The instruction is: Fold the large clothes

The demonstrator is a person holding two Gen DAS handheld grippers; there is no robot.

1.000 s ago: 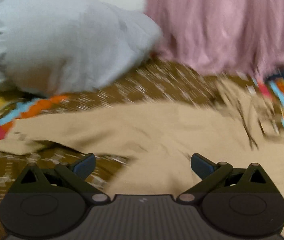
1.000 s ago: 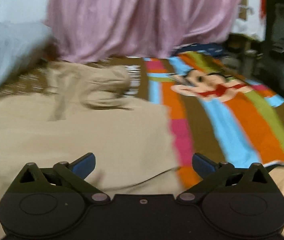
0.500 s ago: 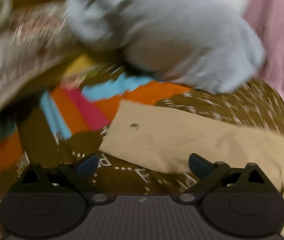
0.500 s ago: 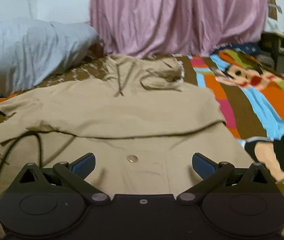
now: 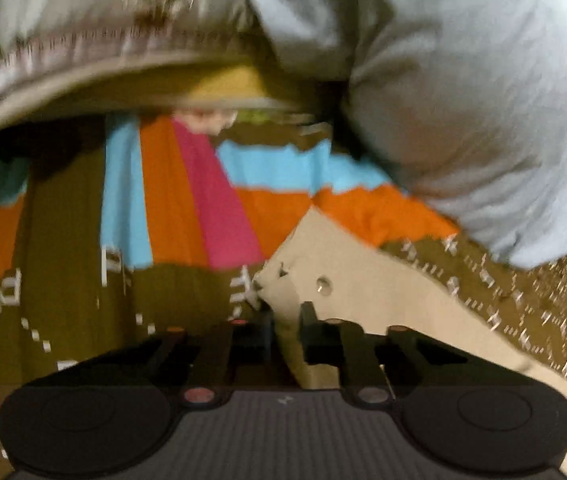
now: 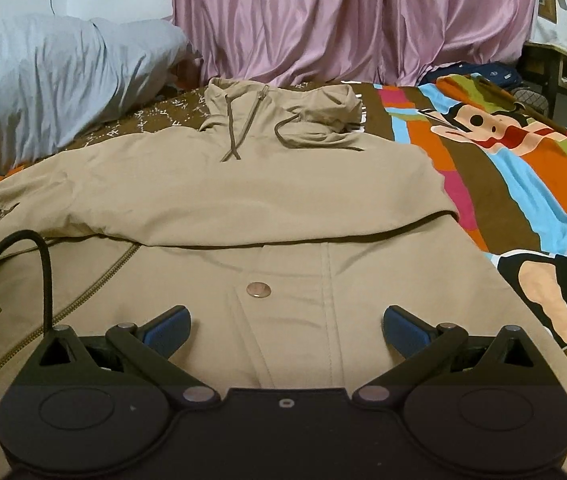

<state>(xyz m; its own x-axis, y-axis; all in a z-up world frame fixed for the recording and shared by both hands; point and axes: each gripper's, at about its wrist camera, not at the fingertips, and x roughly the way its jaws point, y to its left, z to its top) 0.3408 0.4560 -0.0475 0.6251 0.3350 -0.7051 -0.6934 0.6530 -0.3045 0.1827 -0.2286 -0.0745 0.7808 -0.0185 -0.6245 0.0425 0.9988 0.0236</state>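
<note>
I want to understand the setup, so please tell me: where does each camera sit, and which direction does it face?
Left wrist: on the left gripper, facing down at the beige jacket's cuff on the striped bedsheet; its jaws have just been closing on the cuff.
Right wrist: on the right gripper, open, facing across the jacket toward the pink curtain.
Both views share the jacket, the bedsheet and the grey pillow.

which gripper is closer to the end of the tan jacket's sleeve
Left. The left gripper has just closed on the tan jacket sleeve's cuff; the right gripper hovers open over the jacket's body.
</note>
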